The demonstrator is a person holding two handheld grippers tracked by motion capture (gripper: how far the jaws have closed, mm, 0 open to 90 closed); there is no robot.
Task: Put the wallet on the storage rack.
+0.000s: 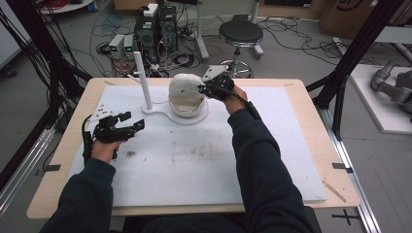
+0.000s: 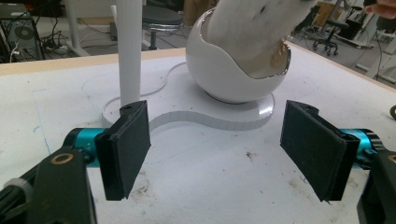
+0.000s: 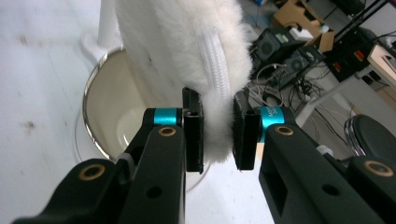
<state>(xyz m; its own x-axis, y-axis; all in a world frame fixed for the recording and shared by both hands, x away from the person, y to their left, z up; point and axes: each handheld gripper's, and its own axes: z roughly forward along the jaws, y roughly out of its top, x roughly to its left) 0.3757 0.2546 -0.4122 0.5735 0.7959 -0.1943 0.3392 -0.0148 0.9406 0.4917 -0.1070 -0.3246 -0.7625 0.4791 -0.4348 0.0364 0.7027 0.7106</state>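
I'm pinching the plush in my right gripper over the bowl — left gripper gaping, empty — fur's slippery, it could slide out.

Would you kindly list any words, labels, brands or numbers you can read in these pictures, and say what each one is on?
Nothing here reads clearly.
Teal collar on the right gripper: small black print, too small to read.
Cardboard box on the floor: part of a dark mark, cut off and unreadable.
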